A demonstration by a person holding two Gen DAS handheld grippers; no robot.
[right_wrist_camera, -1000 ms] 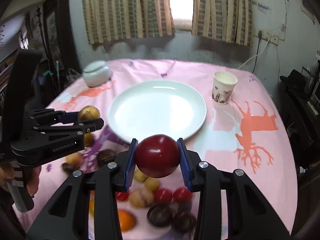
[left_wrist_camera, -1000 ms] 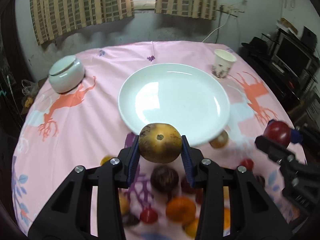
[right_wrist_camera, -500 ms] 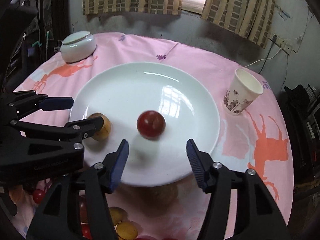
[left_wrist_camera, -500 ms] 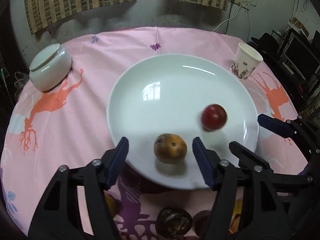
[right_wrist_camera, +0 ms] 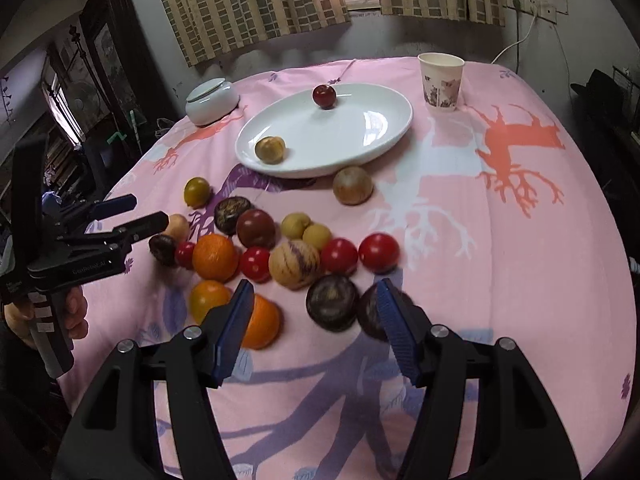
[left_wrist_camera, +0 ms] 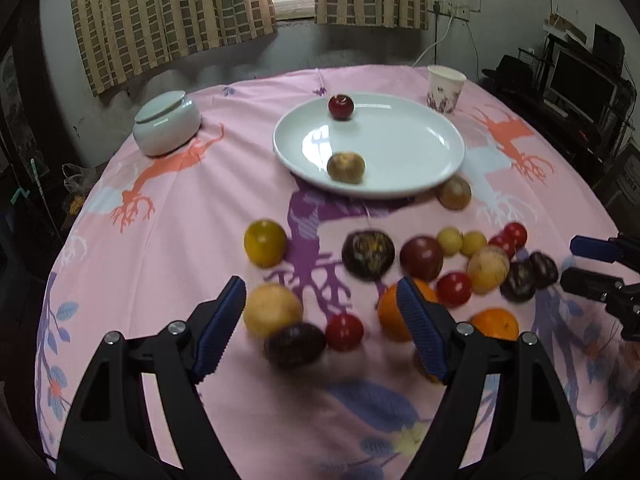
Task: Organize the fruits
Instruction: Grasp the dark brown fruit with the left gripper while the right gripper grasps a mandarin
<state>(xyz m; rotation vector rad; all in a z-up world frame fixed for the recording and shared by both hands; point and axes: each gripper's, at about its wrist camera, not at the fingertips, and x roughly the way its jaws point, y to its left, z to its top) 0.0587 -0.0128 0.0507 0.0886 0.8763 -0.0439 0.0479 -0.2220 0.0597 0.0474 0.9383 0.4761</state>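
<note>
Nearest to me, my left gripper (left_wrist_camera: pixel 322 324) hangs over the near edge of the tabletop (left_wrist_camera: pixel 160 240) with its jaws wide apart and opening further; nothing is clamped between them, though a pale yellow fruit (left_wrist_camera: pixel 272 310), a dark purple fruit (left_wrist_camera: pixel 295 345) and a small red fruit (left_wrist_camera: pixel 344 332) lie on the pink cloth below the gap. My right gripper (right_wrist_camera: pixel 314 320) sits about half open and grips nothing; an orange (right_wrist_camera: pixel 262 322) lies beside its left jaw and two dark plums (right_wrist_camera: pixel 332 307) under the gap and the right jaw. In the right wrist view a hand (right_wrist_camera: pixel 74 314) holds the left gripper's handle at the left edge.

Just beyond the jaws the loose pile of fruit (right_wrist_camera: pixel 296 264) spreads across the near half of the tabletop: oranges, red tomatoes, a striped melon-like fruit, small yellow ones and dark ones, many touching. A brownish round fruit (right_wrist_camera: pixel 353 185) lies alone just beside the plate's near rim.

Further on, the white plate (left_wrist_camera: pixel 400 148) sits around the middle of the tabletop, holding a yellow-brown fruit (left_wrist_camera: pixel 346 167) near its near rim and a red fruit (left_wrist_camera: pixel 341 107) at its far rim, well apart. Toward the far edge stand a lidded white bowl (left_wrist_camera: pixel 166 128) on the left and a paper cup (left_wrist_camera: pixel 446 88) on the right.
</note>
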